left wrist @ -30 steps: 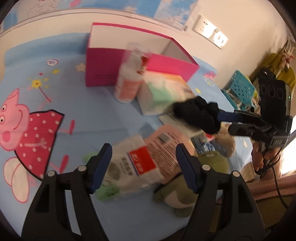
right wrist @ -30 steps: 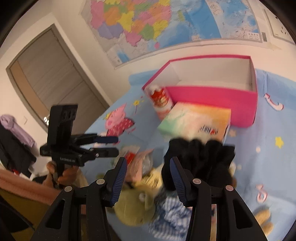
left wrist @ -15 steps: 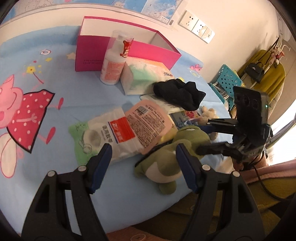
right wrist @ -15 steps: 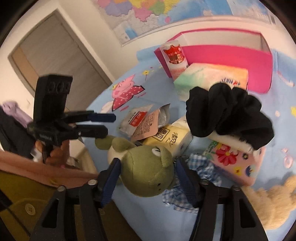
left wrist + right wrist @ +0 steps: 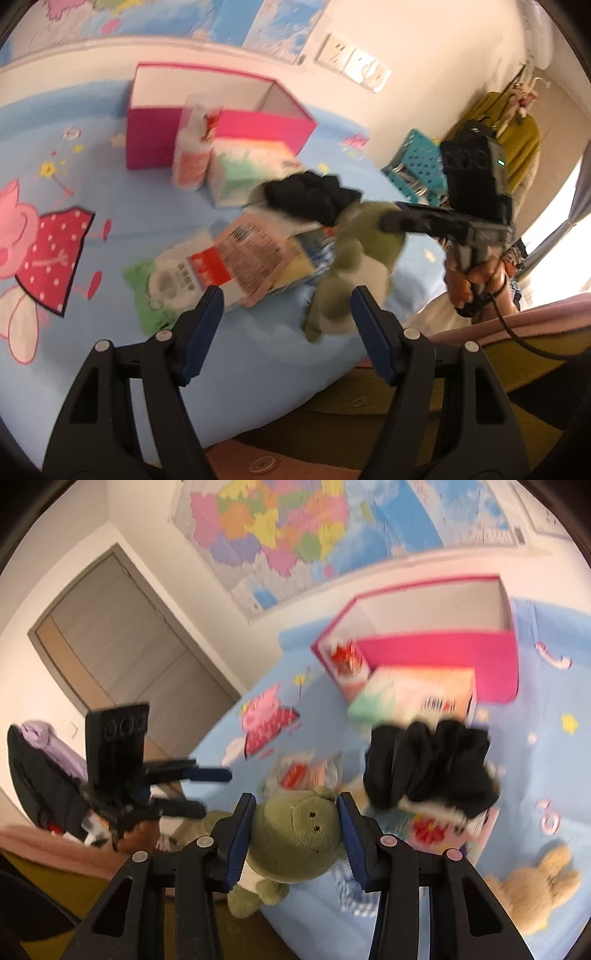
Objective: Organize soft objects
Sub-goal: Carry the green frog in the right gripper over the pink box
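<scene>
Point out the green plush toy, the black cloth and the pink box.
green plush toy (image 5: 295, 838), right wrist view, on its face.
black cloth (image 5: 428, 764), right wrist view, on its bunched middle.
pink box (image 5: 155, 136), left wrist view, on its near outer wall.

- Motion blur smears the labels on the bottle (image 5: 192, 155) and pouches (image 5: 221, 269).
- The beige plush (image 5: 532, 886) is cut off by the picture's rim.

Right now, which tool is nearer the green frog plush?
Right. The right tool is clamped on the green frog plush, one pad on each side of its head. The left tool hangs open short of it, touching nothing.
</scene>
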`<state>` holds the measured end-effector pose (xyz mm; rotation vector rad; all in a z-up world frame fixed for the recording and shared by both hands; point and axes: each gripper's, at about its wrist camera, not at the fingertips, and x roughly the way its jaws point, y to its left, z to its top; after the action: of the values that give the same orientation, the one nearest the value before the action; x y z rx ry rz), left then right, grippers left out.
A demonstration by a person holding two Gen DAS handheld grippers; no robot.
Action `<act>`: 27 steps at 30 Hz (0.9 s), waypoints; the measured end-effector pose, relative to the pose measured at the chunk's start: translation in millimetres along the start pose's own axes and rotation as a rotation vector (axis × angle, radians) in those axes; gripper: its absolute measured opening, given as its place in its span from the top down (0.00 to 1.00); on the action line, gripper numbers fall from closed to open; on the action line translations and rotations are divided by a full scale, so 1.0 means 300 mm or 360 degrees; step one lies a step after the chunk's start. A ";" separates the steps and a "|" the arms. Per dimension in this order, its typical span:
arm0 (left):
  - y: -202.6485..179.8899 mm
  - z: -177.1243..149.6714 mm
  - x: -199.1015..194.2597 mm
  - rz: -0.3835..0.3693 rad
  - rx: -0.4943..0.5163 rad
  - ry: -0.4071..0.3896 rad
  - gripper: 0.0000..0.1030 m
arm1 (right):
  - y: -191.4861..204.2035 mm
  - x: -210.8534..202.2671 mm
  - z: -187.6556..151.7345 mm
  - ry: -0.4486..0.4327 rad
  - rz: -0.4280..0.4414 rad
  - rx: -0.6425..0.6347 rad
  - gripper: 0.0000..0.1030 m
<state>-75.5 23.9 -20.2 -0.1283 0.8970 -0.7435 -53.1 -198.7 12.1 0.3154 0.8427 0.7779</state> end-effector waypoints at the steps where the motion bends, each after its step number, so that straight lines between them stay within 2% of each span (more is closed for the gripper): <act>1: -0.008 0.005 -0.006 -0.0035 0.0012 -0.0009 0.30 | 0.001 -0.008 0.017 -0.0026 0.0003 0.0004 0.56; 4: -0.033 0.020 -0.001 -0.0091 0.0059 -0.0013 0.29 | -0.001 -0.030 0.077 -0.0122 0.0007 0.0007 0.56; 8: -0.054 0.075 0.036 -0.0042 0.0109 -0.0011 0.29 | -0.006 -0.034 0.166 -0.0234 0.0013 0.0000 0.56; 11: -0.041 0.149 0.059 -0.0015 0.0081 -0.0046 0.29 | -0.006 -0.024 0.225 -0.0296 0.0039 -0.0001 0.56; 16: -0.003 0.285 0.051 0.0118 0.0045 -0.0169 0.30 | 0.016 -0.011 0.341 -0.0402 0.0020 -0.0052 0.56; 19: 0.026 0.365 0.029 0.0164 0.0055 -0.0238 0.34 | 0.012 -0.014 0.407 -0.0453 0.0013 -0.0058 0.56; 23: 0.046 0.481 0.025 0.0260 0.0106 -0.0270 0.35 | -0.009 0.052 0.491 -0.0447 0.0011 -0.0038 0.56; 26: 0.069 0.570 0.048 0.0416 0.0153 -0.0277 0.35 | -0.033 0.110 0.541 -0.0436 0.0000 -0.0025 0.56; 27: 0.088 0.598 0.063 0.0415 0.0143 -0.0266 0.35 | -0.048 0.120 0.555 -0.0443 0.0009 0.0001 0.56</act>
<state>80.2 -3.8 70.5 0.0065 0.7038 -0.5207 96.7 -174.9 91.4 0.4159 0.5804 0.7196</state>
